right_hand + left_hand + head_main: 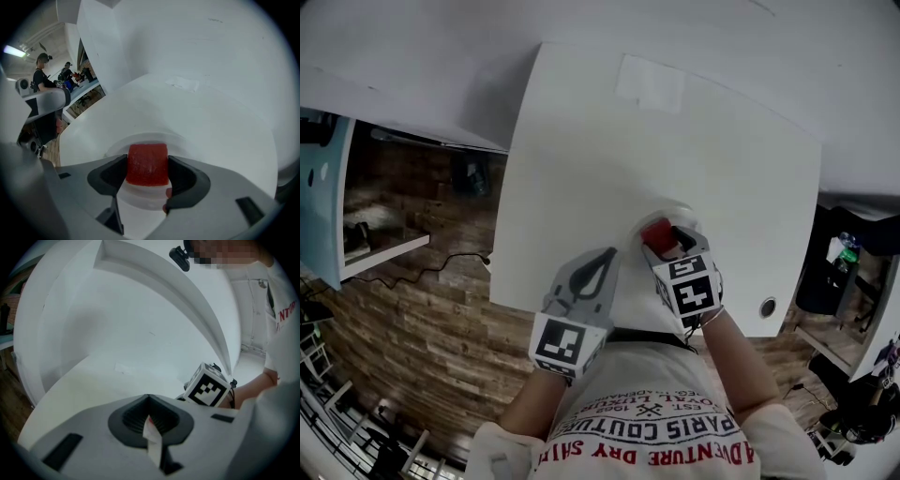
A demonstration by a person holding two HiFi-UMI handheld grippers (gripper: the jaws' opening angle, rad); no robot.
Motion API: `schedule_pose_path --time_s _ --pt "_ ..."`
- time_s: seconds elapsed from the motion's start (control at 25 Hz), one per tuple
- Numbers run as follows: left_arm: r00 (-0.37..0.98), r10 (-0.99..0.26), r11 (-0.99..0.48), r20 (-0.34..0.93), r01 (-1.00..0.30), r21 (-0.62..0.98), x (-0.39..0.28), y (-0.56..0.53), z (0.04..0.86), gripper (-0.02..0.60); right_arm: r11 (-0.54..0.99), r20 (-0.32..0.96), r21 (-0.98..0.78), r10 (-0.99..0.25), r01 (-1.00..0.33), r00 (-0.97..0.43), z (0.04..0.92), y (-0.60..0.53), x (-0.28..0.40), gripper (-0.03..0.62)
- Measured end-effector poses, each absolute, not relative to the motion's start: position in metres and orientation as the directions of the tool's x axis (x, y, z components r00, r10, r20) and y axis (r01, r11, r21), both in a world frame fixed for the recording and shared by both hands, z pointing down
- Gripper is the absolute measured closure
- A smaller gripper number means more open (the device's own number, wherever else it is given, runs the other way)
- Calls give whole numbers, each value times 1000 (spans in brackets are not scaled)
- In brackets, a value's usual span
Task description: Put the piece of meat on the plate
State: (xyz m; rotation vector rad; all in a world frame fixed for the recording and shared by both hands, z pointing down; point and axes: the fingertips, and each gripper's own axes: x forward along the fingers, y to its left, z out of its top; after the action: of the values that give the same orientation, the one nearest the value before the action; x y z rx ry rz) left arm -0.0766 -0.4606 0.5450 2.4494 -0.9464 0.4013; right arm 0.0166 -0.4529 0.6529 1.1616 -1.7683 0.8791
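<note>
Meat: The piece of meat [147, 163] is a red block. It sits right between the jaws of the right gripper [147, 172].
Right jaws: They squeeze the meat from both sides, one pad on each flat side.
Plate: The white plate [180, 138] lies under the jaws and a little past their tips. I cannot tell if the meat touches it.
How the meat may feel: I think it is light, a bit soft and maybe slippery. A gentle squeeze in the middle of the two flat sides looks like the best hold. Too hard a squeeze could squash it or make it pop out.
Left jaws: The left gripper [149, 401] has its jaws together. A thin white strip sticks out where they meet. I cannot tell what it is.
Right hand pose: It reaches out over the white table [675, 141], with the jaws tipped down at the plate.
Left hand pose: It waits just beside the right gripper, with its jaws pointing forward over the table.
</note>
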Motion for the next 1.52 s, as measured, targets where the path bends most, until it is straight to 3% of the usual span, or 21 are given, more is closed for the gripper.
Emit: schedule_pose_path --time_s 0.36,0.52,0.56,0.64,0.8,1.04,1.24,1.52 --pt "721 -540 -654 434 -684 322 -77 -462 539 578 316 875 -151 -399 -937 -276 645 -453 13 292" --pt "719 -562 -650 409 -690 318 -76 -465 520 578 244 833 -141 -495 -960 -248 613 -457 22 296" --pt "721 -565 -657 400 -687 311 -75 -465 515 578 220 810 -123 -540 -968 -226 601 -459 26 336" --pt "727 -568 -673 385 -680 292 -71 -466 504 578 182 755 -67 -634 -981 -169 577 -465 36 485" --pt "740 -577 -701 347 -666 256 -66 -467 477 578 136 655 -18 -747 -991 -114 537 -471 45 578" --pt "749 -605 -728 269 -658 195 -64 -463 429 578 140 490 -89 -856 -986 -166 469 -466 43 582" --pt "753 -626 -742 203 -656 141 -61 -466 392 578 170 330 -41 -928 -985 -174 413 -453 48 583" --pt "759 -640 -756 119 -650 76 -55 -474 354 578 195 189 -32 -962 -980 -197 366 -441 51 583"
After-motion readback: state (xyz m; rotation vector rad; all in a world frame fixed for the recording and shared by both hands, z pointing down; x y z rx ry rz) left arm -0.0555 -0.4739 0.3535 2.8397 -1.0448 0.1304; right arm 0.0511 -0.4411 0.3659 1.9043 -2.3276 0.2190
